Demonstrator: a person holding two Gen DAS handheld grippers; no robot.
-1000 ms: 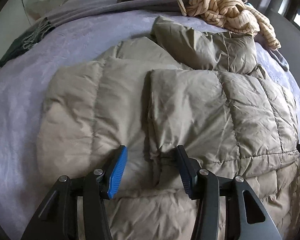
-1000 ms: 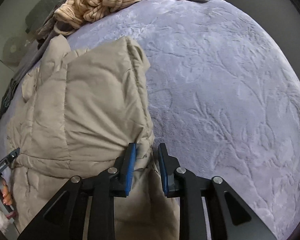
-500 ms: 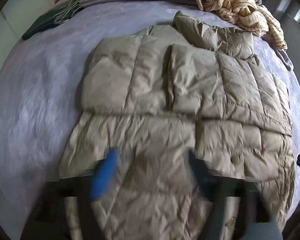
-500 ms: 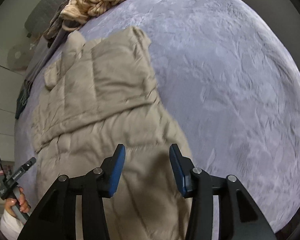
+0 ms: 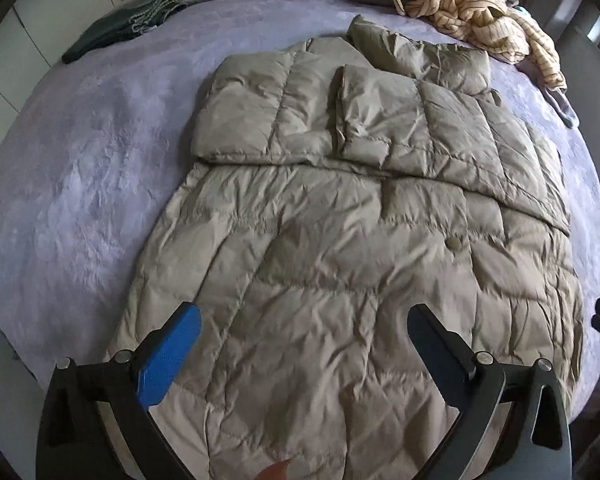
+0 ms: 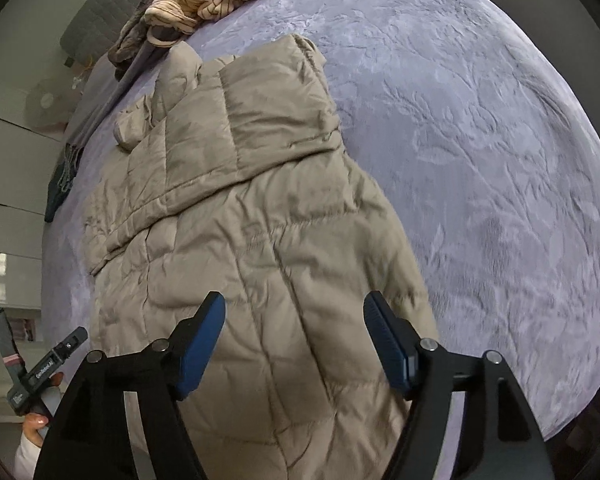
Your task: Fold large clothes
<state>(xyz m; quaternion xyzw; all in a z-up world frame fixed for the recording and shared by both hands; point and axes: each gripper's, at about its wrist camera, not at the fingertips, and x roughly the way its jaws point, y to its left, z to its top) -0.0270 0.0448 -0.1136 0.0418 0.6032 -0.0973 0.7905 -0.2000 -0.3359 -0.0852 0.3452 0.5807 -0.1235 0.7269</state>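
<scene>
A khaki quilted down coat point(image 5: 340, 248) lies flat on the lilac bedspread point(image 5: 80, 184), both sleeves folded across its upper body, the hood at the far end. It also shows in the right wrist view point(image 6: 260, 240). My left gripper point(image 5: 304, 328) is open and empty, raised above the coat's lower hem. My right gripper point(image 6: 294, 320) is open and empty above the hem's right side. The left gripper's handle point(image 6: 44, 368) shows at the lower left of the right wrist view.
A crumpled cream striped garment point(image 5: 472, 8) and a brown garment lie at the far end of the bed. A dark green fringed scarf point(image 5: 128, 28) lies at the far left. The bedspread point(image 6: 480, 140) extends right of the coat.
My right gripper let go of the folded sleeve and opened wide. Both grippers pulled back and up from the sleeves toward the coat's hem, so the whole coat is in view.
</scene>
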